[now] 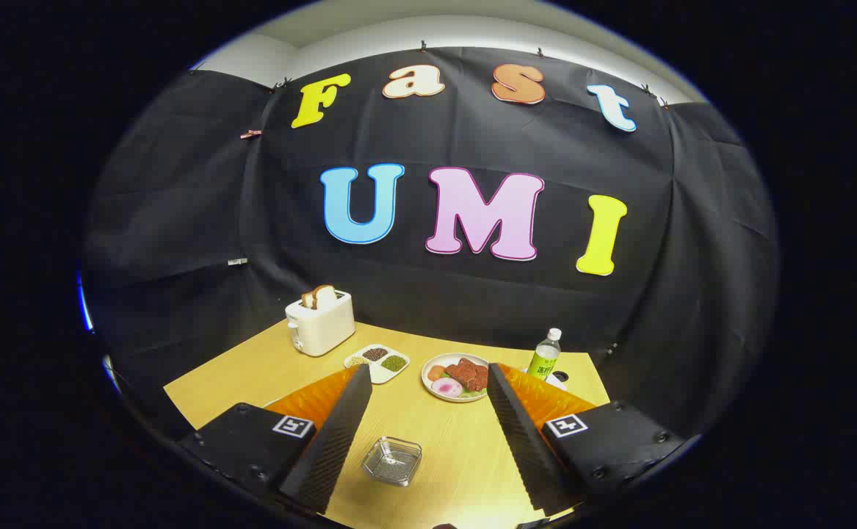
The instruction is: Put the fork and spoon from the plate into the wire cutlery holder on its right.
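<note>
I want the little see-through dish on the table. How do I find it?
Start at the yellow wooden table and the open gripper with its two black ridged fingers held wide apart. The small glass dish sits on the table between them, nearer the left one. It is square, clear and low, unlike the round food plate farther back.

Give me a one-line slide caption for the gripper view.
Open tongs hover over a wooden table, a small glass dish between them, food plate, toaster and bottle beyond.

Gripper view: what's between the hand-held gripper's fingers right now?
In the gripper view, the hand-held gripper is open; a small wire-mesh basket sits on the bare wooden table between its fingers, touching neither.
</note>
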`<state>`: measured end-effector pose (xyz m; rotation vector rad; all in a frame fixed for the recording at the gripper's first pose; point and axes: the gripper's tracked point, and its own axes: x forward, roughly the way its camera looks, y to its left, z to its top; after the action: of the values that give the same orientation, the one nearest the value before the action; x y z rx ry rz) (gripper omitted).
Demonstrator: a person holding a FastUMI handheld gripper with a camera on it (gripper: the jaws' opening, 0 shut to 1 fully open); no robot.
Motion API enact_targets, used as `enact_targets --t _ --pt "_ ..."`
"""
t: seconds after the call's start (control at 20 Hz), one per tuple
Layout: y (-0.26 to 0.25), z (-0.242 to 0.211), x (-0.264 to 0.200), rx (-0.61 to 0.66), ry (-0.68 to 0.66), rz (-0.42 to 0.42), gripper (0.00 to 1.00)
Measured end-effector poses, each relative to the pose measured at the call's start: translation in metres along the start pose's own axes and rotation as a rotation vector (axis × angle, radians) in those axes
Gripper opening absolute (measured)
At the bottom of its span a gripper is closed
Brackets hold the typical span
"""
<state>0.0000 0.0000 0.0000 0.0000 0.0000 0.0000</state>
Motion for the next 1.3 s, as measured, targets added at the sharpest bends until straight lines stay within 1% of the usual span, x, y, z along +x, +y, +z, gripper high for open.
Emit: enact_targets --t 0.8,1.15,1.3 --pt "-0.002 -0.002 -0.004 0.009 -0.001 -0.006 0.98" --pt "-0.001 -0.001 0.002 0.014 -0.002 -0.009 0.98" --pt "0.008 -0.003 0.004 0.018 0.011 0.008 0.98"
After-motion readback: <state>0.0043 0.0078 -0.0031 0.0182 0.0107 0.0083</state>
